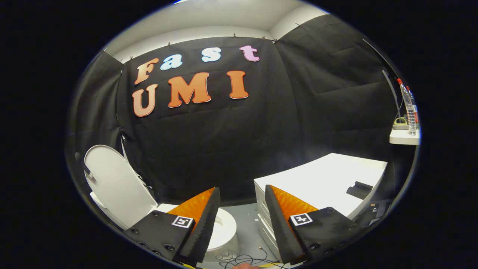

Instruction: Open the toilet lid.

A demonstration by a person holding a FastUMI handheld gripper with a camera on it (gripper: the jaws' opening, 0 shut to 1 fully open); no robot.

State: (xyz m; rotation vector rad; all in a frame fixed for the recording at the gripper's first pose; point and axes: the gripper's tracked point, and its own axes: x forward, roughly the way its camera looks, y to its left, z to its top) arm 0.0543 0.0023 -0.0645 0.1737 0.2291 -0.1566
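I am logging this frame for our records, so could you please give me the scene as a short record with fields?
toilet lid: raised, standing upright behind the bowl
toilet bowl: uncovered, partly behind the tool's fingers
tool: open, holding nothing, apart from the lid
white cabinet: beside the toilet, a dark object on top
shelf: on the booth wall, holding bottles
floor: cables near the bowl

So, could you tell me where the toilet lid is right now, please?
In the gripper view, the toilet lid stands raised against the black booth wall, beyond and left of the open claw, above the toilet seat.
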